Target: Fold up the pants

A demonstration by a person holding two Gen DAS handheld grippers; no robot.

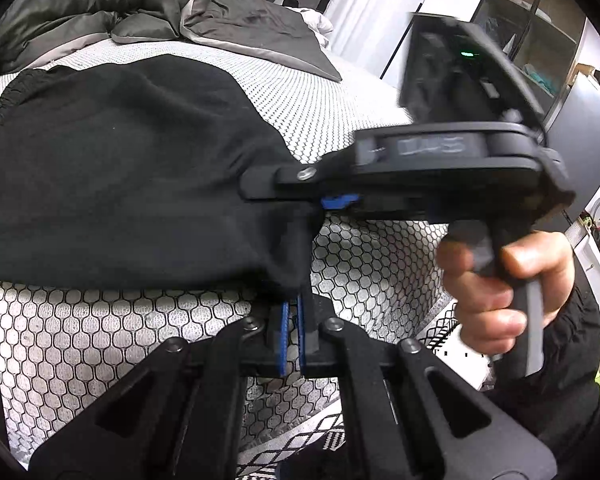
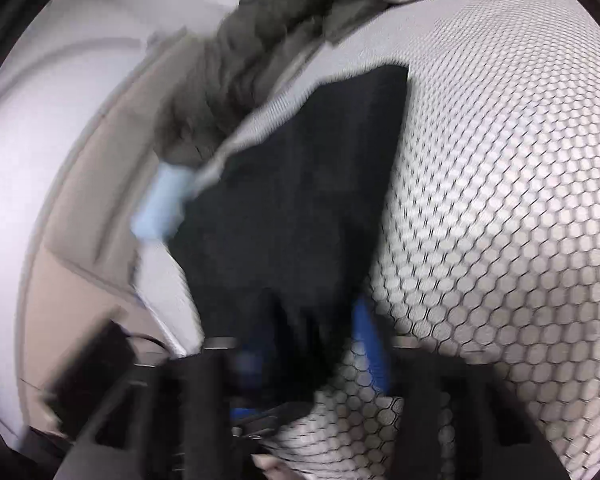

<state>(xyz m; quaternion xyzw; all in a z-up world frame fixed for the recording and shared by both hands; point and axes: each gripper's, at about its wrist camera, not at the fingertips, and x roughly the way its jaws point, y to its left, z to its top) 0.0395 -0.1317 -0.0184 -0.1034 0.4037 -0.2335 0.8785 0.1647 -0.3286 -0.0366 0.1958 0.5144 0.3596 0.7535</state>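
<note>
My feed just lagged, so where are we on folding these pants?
Done: the black pants lie spread on the honeycomb mattress, seemingly doubled leg on leg. In hand: the left tool and right tool each pinch the near cloth edge, mid-move given the blur. Left: carrying that end over toward the waistband and smoothing.

Black pants (image 1: 120, 168) spread across honeycomb-patterned mattress (image 1: 360, 92), gathered elastic waistband at far left, near corner bunched and lifted, fabric smooth with soft creases, blurred in right wrist view (image 2: 300, 208).
</note>
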